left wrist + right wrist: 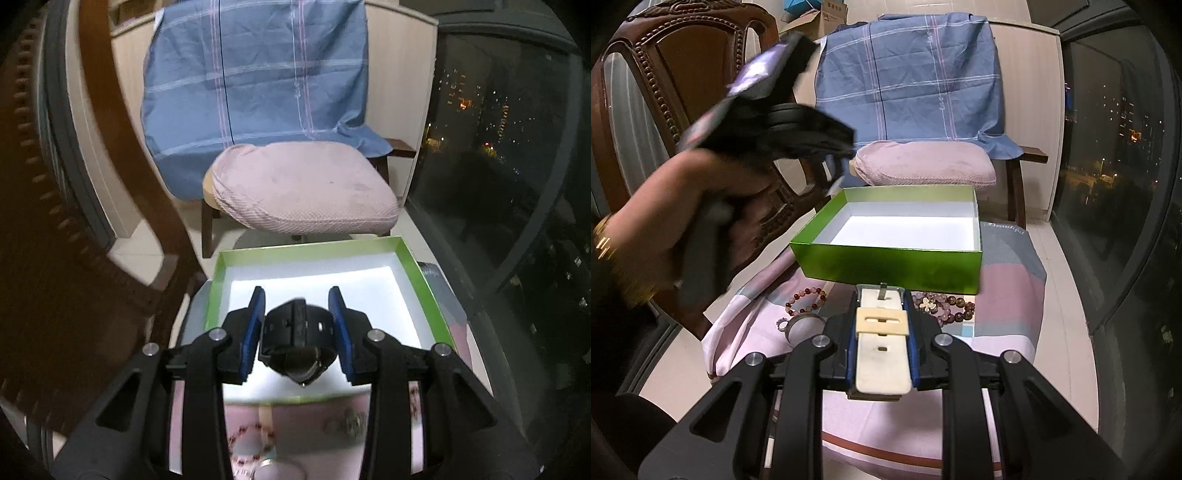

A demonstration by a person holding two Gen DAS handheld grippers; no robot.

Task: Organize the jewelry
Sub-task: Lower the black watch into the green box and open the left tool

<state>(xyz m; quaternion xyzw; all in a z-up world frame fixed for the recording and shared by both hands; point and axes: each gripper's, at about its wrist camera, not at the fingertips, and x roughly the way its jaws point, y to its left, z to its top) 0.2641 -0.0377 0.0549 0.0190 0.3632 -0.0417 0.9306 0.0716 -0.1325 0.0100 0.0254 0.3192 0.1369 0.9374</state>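
Right wrist view takes in most of the scene, and the green box [886, 264] on the cloth-covered table [1008, 295] serves as the anchor. Far left of the box stands a carved wooden chair [683, 66]. In front of that chair a hand [661, 229] with gold bangles [604, 236] grips the left gripper [783, 122], blurred, raised above the box's left corner. Behind the box sits a second chair with a pink cushion [923, 164] and a blue checked cloth [912, 81] draped over its back; small stitched lettering runs up one stripe, too fine to read. On the tablecloth just right of the box, pale script reads "Beautiful" [1004, 229]. Near the box's front wall lie a beaded bracelet [805, 297] to the left, a round silver piece [801, 326] below it, and darker beads [945, 306] to the right.

The right gripper [882, 328] is clamped narrow on a cream watch strap [882, 354]; its long axis runs straight away from the camera, buckle end pointing at the box's front wall.

In the left wrist view, the left gripper [297, 314] holds a black watch [297, 343] between its blue pads [341, 310], partly closed around the looped strap. The watch hangs over the box's [424, 291] white, empty floor, face turned down toward the camera, clasp end toward the cushion [303, 192]. Right of the box, a dark window [498, 129] shows city lights.
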